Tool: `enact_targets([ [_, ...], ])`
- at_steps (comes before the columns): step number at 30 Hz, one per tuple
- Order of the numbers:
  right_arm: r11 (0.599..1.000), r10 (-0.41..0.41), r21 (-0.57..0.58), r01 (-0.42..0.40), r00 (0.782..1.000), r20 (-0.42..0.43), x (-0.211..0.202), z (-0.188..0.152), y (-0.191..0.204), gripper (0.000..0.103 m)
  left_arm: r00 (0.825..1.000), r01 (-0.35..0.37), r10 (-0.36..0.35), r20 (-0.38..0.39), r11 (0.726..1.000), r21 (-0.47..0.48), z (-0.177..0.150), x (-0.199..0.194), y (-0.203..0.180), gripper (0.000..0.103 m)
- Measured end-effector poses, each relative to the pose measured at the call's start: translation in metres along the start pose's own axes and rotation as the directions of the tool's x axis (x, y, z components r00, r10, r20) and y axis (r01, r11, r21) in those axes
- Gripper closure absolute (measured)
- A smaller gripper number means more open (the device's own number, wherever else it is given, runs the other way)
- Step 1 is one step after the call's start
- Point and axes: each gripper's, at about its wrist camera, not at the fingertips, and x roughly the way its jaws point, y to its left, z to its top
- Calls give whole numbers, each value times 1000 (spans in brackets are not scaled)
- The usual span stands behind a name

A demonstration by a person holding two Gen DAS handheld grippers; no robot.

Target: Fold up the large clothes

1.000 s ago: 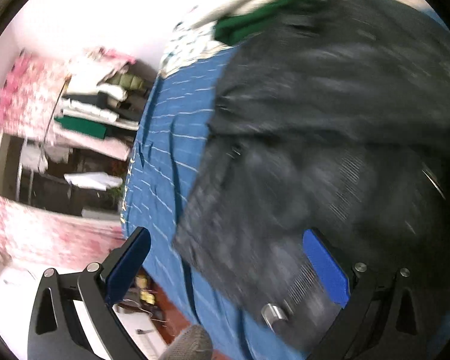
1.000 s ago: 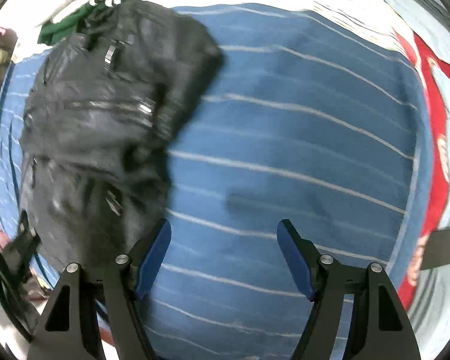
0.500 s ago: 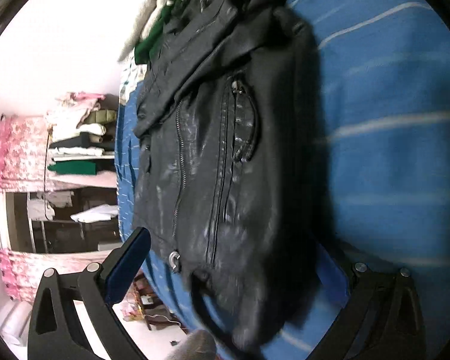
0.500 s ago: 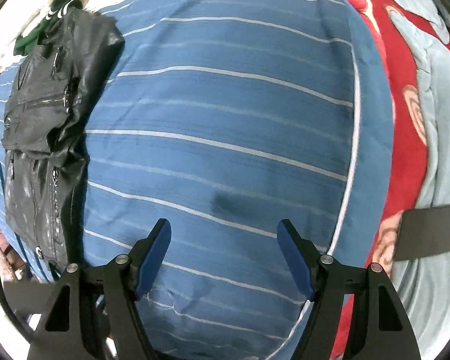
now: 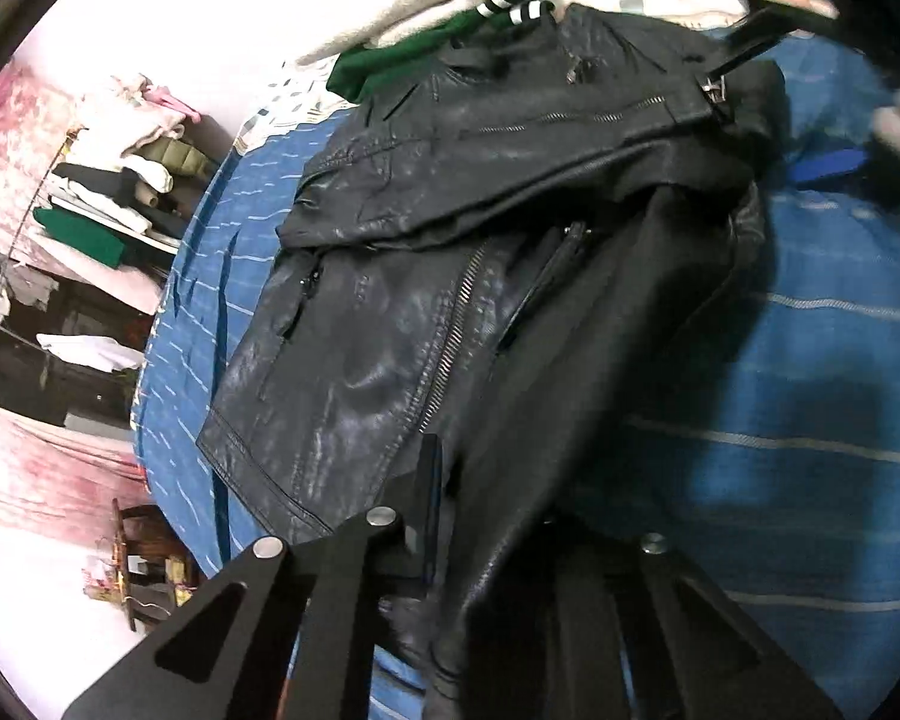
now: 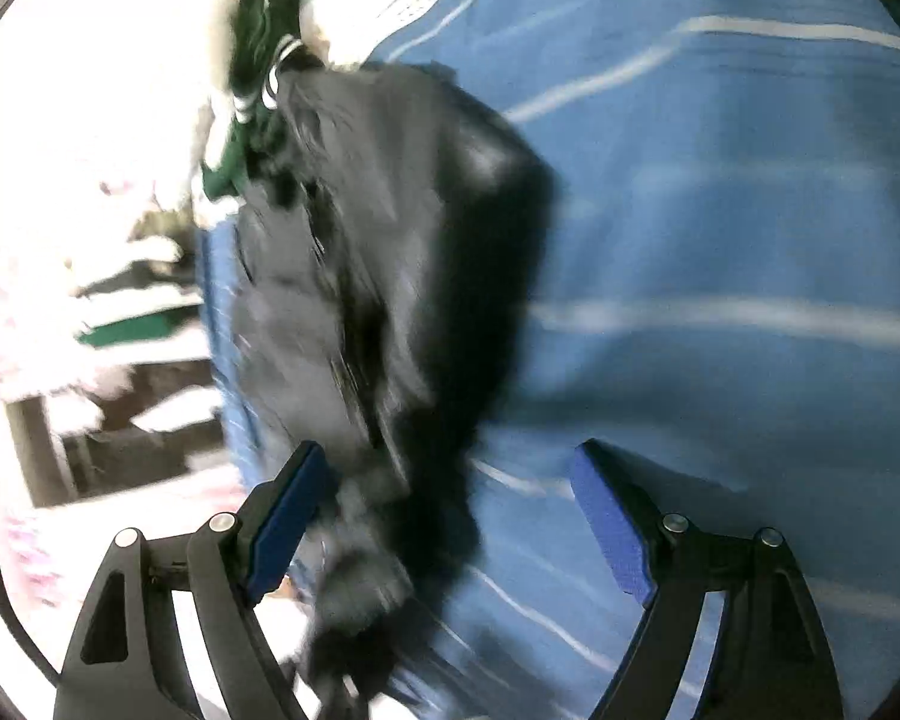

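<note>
A black leather jacket (image 5: 450,276) with silver zips lies folded on the blue striped bedsheet (image 5: 810,396). My left gripper (image 5: 486,516) is shut on the jacket's near hem; the right finger is hidden under the leather. In the right wrist view the jacket (image 6: 390,276) is blurred, at the left of centre. My right gripper (image 6: 444,516) is open and empty, just above the jacket's near right edge. It also shows in the left wrist view (image 5: 840,162) at the far right, beside the jacket's far corner.
A green garment (image 5: 426,54) and a cream fleece (image 5: 426,6) lie at the bed's far end. Shelves with folded clothes (image 5: 108,180) stand left of the bed. A small wooden stand (image 5: 138,564) is on the floor below.
My left gripper has closed on the jacket's near hem. My right gripper has swung left from the bare sheet toward the jacket, still open.
</note>
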Motion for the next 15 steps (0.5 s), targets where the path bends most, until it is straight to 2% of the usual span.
enact_targets([
  [1,1000,4,21,-5,1000,15,9,8,3,18,1000,10,-10,2,1000,-5,-2,-2,0,93],
  [2,1000,9,29,-9,1000,25,13,13,7,30,1000,29,-29,-2,1000,-9,1,-3,3,94],
  [4,998,19,54,-20,1000,24,27,21,18,63,998,59,-59,0,998,-13,4,-4,12,95],
  [5,998,-2,64,0,999,33,27,23,23,69,997,71,-71,0,997,-17,4,-7,16,95],
  [9,998,-33,52,30,997,76,2,15,73,72,986,165,-167,-15,982,-87,12,-12,58,91],
  [11,998,-65,3,65,994,88,-8,9,117,73,970,232,-240,-35,961,-152,18,-9,88,90],
  [15,978,-160,-118,170,983,90,1,5,213,73,944,301,-325,-47,912,-278,32,9,152,89],
])
